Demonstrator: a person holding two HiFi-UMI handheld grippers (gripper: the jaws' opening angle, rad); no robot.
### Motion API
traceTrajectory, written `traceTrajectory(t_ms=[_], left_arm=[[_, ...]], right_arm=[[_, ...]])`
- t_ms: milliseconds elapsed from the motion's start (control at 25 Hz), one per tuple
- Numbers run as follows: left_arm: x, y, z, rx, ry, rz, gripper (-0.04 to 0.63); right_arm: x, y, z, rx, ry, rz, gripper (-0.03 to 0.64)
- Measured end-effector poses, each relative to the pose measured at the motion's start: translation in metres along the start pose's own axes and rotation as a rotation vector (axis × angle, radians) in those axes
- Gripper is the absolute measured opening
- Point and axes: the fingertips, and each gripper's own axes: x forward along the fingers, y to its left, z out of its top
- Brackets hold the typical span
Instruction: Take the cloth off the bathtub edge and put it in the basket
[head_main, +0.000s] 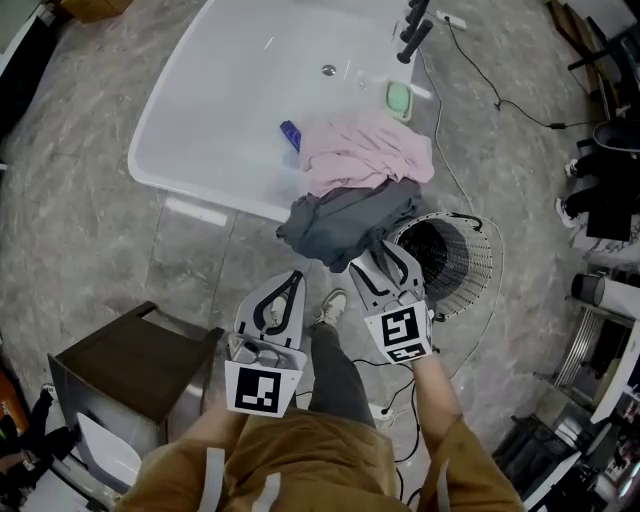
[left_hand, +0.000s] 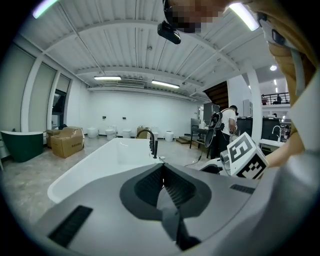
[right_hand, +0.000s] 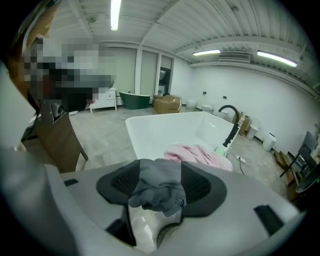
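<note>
Grey marble floor fronts the white bathtub. We log the right gripper with jaws apart, tips at the grey cloth, which shows between them, unpinched. Our left gripper has jaws together, over open floor short of the tub rim. Cloth drapes over the tub's near edge, pink cloth behind it; wire basket just right of the right gripper; dark cabinet far left.

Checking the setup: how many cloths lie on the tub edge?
2: a pink cloth on the rim, a grey cloth overlapping its near side. Others may hide underneath.
</note>
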Motion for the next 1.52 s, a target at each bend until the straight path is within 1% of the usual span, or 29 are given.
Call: traceTrajectory(t_ms=[80,240,360,440,600,720,920,1000,1040,1120,1200,1280,1520], left_arm=[[0.010,0.000,-0.011,-0.019,0.011,0.005,0.006],[0.029,0.000,-0.028,-0.021,0.019,0.003,0.006],[0.040,0.004,-0.037,-0.037,0.022,0.018,0.006],[0.045,0.007,-0.043,-0.051,0.029,0.030,0.006],[0.056,0.010,-0.053,-0.063,0.035,0.038,0.006],[0.060,0.012,-0.058,-0.058,0.047,0.044,0.006],[0.060,0.016,-0.071,-0.083,0.076,0.062,0.006],[0.059,0.015,-0.074,-0.080,0.083,0.059,0.006],[0.058,0.015,-0.074,-0.080,0.085,0.058,0.006],[0.058,0.013,-0.074,-0.080,0.086,0.054,0.006],[0.058,0.012,-0.074,-0.074,0.086,0.047,0.006],[0.057,0.010,-0.074,-0.071,0.085,0.040,0.006],[0.052,0.007,-0.077,-0.065,0.094,0.025,0.006]], right_arm=[[0.015,-0.004,-0.013,-0.032,0.029,0.001,0.250],[0.042,-0.012,-0.032,-0.100,0.073,-0.005,0.267],[0.063,-0.014,-0.041,-0.159,0.100,0.016,0.301],[0.078,-0.014,-0.048,-0.192,0.122,0.035,0.336],[0.108,-0.020,-0.067,-0.221,0.174,0.052,0.404],[0.126,-0.022,-0.078,-0.234,0.212,0.054,0.408],[0.141,-0.023,-0.088,-0.275,0.264,0.030,0.405],[0.144,-0.025,-0.090,-0.279,0.266,0.002,0.388],[0.144,-0.025,-0.091,-0.279,0.266,-0.016,0.364],[0.142,-0.026,-0.091,-0.274,0.271,-0.046,0.296],[0.139,-0.026,-0.090,-0.258,0.271,-0.065,0.203],[0.136,-0.025,-0.089,-0.231,0.260,-0.074,0.145],[0.114,-0.026,-0.085,-0.068,0.175,-0.093,0.092]])
